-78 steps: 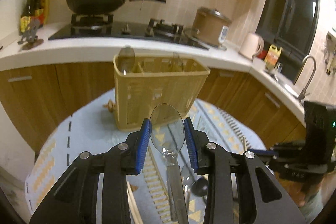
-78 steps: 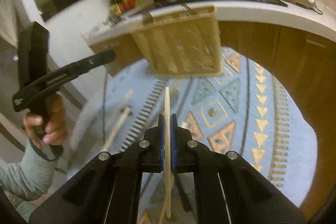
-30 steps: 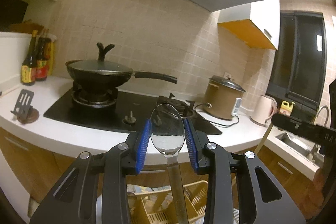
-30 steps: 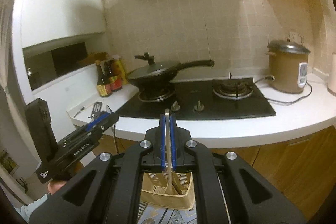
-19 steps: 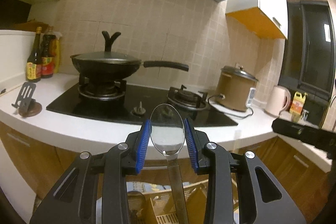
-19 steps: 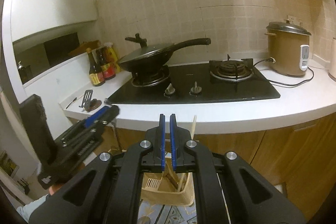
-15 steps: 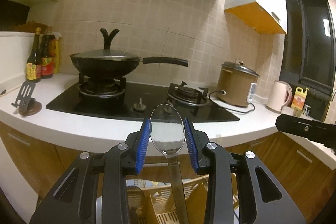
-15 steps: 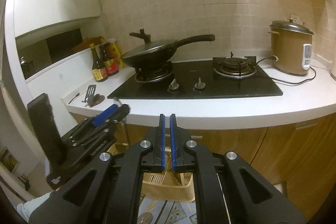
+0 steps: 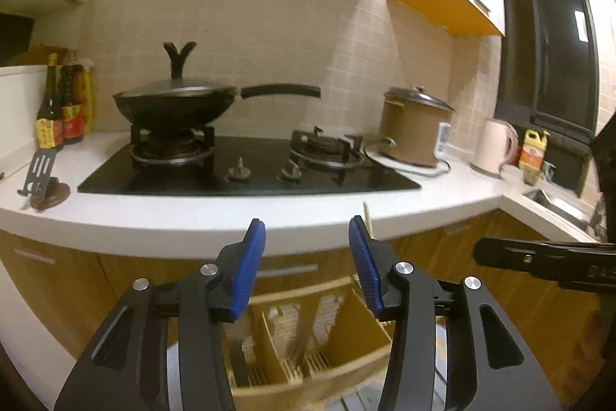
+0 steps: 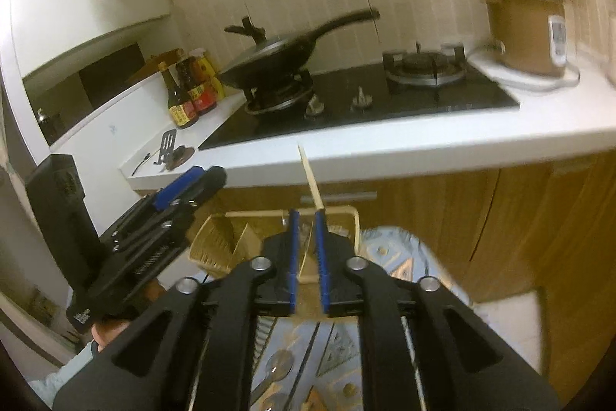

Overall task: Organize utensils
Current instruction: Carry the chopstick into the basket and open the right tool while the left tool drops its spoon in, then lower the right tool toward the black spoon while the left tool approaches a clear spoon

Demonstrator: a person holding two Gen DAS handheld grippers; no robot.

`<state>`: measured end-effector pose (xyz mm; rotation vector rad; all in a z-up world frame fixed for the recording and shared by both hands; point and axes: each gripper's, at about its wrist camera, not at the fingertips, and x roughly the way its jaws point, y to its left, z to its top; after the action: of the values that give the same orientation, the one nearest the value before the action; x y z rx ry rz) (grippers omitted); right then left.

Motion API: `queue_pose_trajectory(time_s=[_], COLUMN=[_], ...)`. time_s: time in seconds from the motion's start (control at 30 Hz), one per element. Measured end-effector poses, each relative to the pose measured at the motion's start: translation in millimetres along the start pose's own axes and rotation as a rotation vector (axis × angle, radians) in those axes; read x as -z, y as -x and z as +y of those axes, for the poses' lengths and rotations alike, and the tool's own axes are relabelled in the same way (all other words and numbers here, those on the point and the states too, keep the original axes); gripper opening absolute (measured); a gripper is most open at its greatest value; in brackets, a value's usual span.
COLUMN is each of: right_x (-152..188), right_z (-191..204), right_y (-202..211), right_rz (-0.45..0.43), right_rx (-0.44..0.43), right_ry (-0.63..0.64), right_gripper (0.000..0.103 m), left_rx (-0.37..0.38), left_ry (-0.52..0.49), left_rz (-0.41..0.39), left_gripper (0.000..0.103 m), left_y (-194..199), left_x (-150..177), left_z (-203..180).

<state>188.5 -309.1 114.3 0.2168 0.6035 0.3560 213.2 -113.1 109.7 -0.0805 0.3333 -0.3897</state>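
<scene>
A yellow slotted utensil basket (image 9: pixel 338 345) with dividers stands just below my left gripper (image 9: pixel 307 262), which is open and empty above it. Dark utensil handles show inside its compartments. A wooden chopstick (image 10: pixel 311 178) stands tilted in the basket (image 10: pixel 215 243), and its tip also shows in the left wrist view (image 9: pixel 366 214). My right gripper (image 10: pixel 306 249) hovers over the basket with its jaws slightly apart and nothing between them. Spoons (image 10: pixel 279 366) lie on the patterned blue cloth (image 10: pixel 392 257) below.
A white counter (image 9: pixel 192 214) carries a black hob with a lidded wok (image 9: pixel 177 104), a brown rice cooker (image 9: pixel 415 131), sauce bottles (image 9: pixel 57 110) and a kettle (image 9: pixel 494 149). Wooden cabinets run under it. The other gripper (image 9: pixel 546 260) shows at right.
My left gripper opened and the clear spoon is gone from it. My right gripper let go of the chopstick, which now stands in the basket, and tilted downward.
</scene>
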Motion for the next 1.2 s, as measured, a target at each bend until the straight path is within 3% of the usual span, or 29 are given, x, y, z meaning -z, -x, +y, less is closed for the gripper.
queue_pose_trajectory(time_s=[0.07, 0.13, 0.47, 0.6, 0.93, 1.2], right_x=[9.1, 19.5, 60.8, 87.5, 166.3, 189.2], right_z=[-2.9, -3.3, 11.1, 23.2, 37.4, 39.4], right_y=[3.6, 9.6, 24.7, 14.6, -14.5, -21.5], right_rz=[0.004, -0.002, 0.103, 0.215, 0.442, 0.517], right_rx=[0.013, 0.028, 0.076, 0.115, 0.097, 0.082], right_ry=[-0.007, -0.011, -0.004, 0.027, 0.094, 0.125], right_gripper=[0.041, 0.06, 0.06, 0.06, 0.06, 0.06], left_rx=[0.013, 0.024, 0.054, 0.092, 0.078, 0.117], left_ry=[-0.008, -0.01, -0.022, -0.009, -0.037, 0.047], left_rz=[0.022, 0.026, 0.108, 0.179, 0.455, 0.658], left_gripper=[0.047, 0.052, 0.053, 0.054, 0.053, 0.053], left_y=[11.3, 24.8, 72.8, 75.9, 42.1, -4.3], left_x=[0.7, 0.7, 15.1, 30.3, 93.9, 132.2], left_z=[1.4, 3.5, 3.1, 0.5, 0.6, 11.0])
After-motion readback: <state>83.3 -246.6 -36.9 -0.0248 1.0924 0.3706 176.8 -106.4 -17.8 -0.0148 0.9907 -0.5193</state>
